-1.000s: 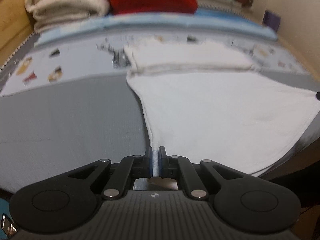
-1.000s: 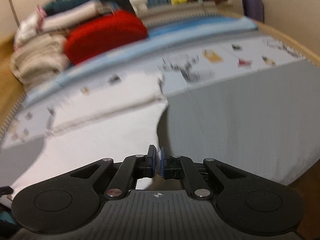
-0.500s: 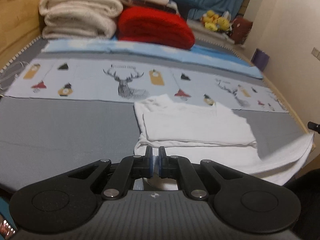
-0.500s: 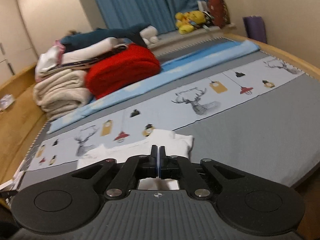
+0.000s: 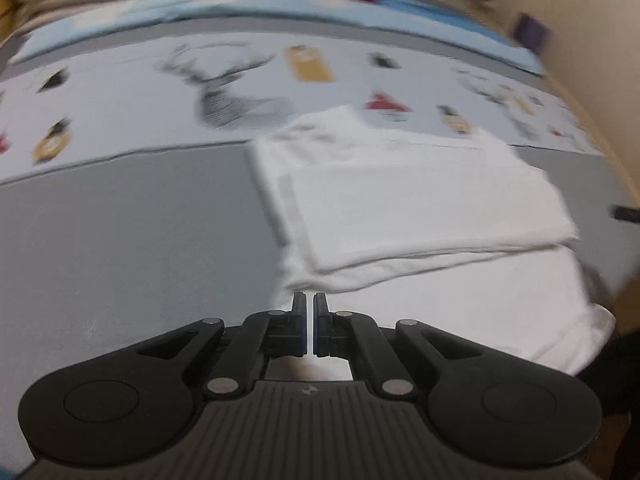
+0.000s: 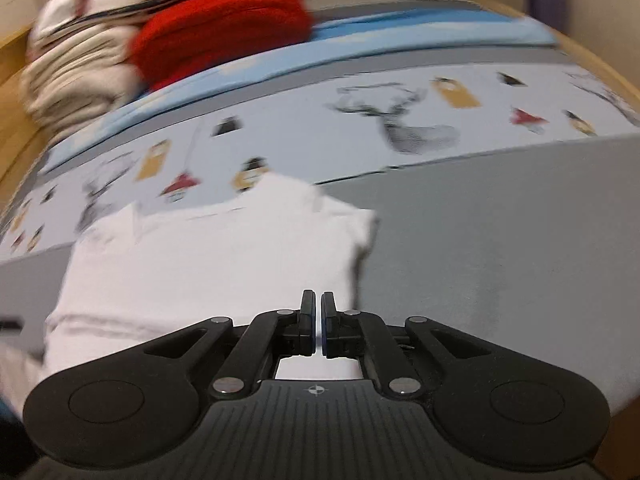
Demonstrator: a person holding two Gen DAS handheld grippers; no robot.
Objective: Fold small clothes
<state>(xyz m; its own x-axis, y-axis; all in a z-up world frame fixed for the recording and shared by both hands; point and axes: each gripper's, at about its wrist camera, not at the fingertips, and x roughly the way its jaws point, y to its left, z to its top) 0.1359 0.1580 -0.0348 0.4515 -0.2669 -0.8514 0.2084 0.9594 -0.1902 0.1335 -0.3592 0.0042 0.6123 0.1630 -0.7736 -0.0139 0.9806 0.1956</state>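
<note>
With both pairs of fingers pinched on the near corners of the white shirt (image 5: 420,208) on the bed (image 5: 120,248), left gripper (image 5: 307,312) and right gripper (image 6: 318,308), you carry the hem forward evenly, keeping it taut, to land square on the folded half.

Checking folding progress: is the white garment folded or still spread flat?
Partly folded: the white garment shows a doubled layer on top, with more cloth spread beneath toward the camera.
</note>
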